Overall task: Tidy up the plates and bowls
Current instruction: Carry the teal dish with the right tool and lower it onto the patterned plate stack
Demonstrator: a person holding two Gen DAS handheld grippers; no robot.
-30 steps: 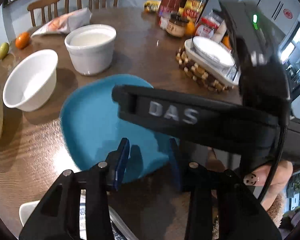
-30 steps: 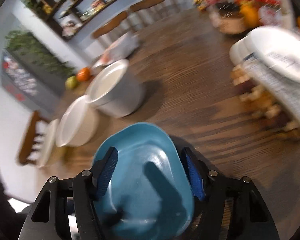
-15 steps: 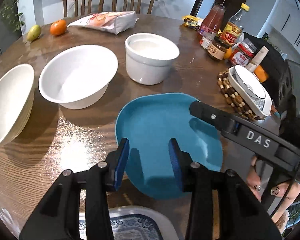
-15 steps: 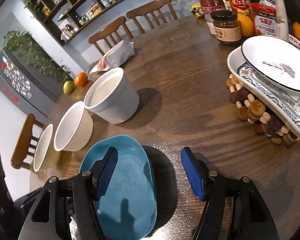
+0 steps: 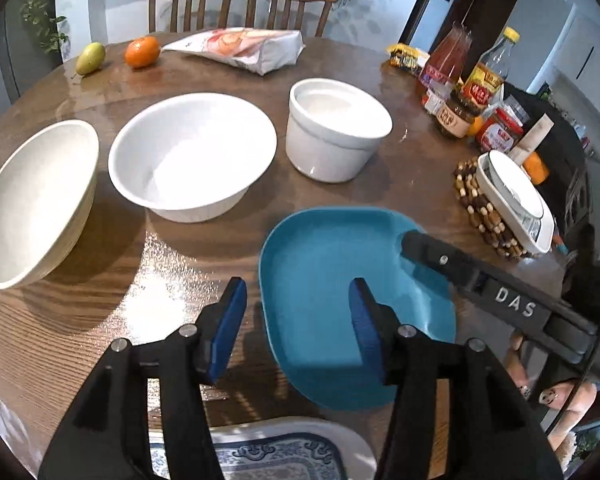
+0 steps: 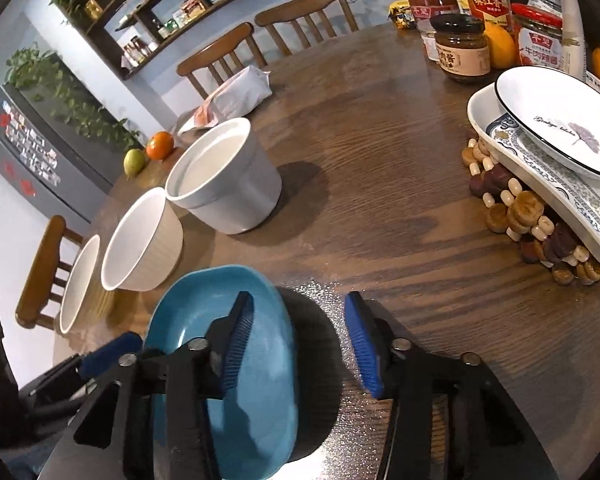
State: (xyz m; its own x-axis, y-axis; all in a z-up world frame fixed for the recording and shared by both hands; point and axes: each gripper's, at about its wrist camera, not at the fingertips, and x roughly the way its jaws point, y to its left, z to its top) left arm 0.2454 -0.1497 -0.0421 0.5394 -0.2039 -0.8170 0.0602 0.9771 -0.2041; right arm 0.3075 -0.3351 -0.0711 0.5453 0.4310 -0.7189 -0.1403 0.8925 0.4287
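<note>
1. The blue plate (image 5: 352,288) lies flat on the round wooden counter (image 5: 80,328), the landmark for everything below.
2. Beyond the plate, 3 white vessels stand in a row: a straight-sided pot (image 5: 336,128), a wide bowl (image 5: 192,156) and a cream bowl (image 5: 36,200).
3. To the plate's right, stacked patterned plates (image 6: 556,148) rest on a beaded trivet (image 6: 528,216).
4. Behind that, jars and sauce bottles (image 6: 464,48) cluster; 2 wooden chairs (image 5: 240,4) and wall shelves (image 6: 172,4) stand further back.
5. The left gripper (image 5: 296,324) has just been opening; its jaws stand apart, straddling the plate's left rim without pressing.
6. The right gripper (image 6: 300,336) has just been closing; its jaws stand apart over the plate's right edge, gripping nothing.
</note>
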